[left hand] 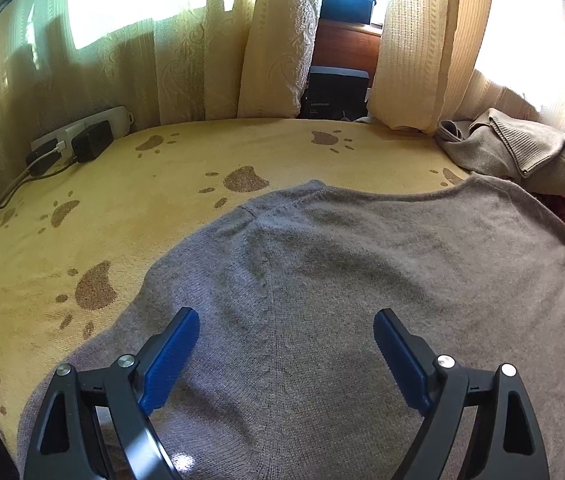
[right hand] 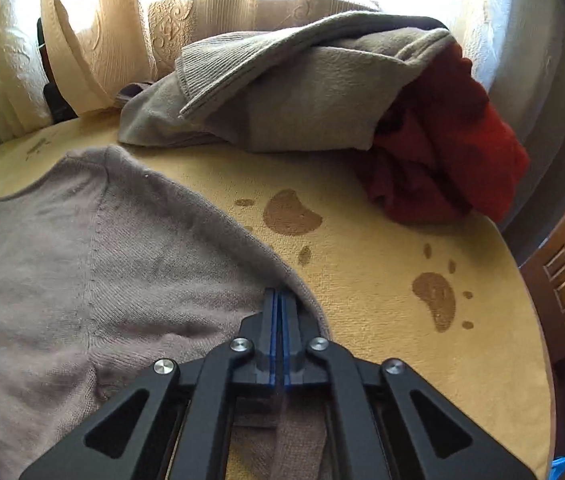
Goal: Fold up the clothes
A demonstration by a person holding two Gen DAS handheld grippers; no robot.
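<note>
The grey-brown knitted sweater [left hand: 362,300] lies flat across the yellow paw-print blanket [left hand: 122,200]. The right claw [right hand: 281,300] is pinched closed on its right edge; the left claw [left hand: 286,344] hovers agape above it. Fold is starting: next, lift that edge across.

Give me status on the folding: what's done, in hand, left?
Done: grey sweater lies spread on the paw-print blanket, no fold visible. In hand: right gripper shut on its edge; left gripper open above it, gripping nothing. Left: every fold, plus the beige and red garments heaped behind.
</note>
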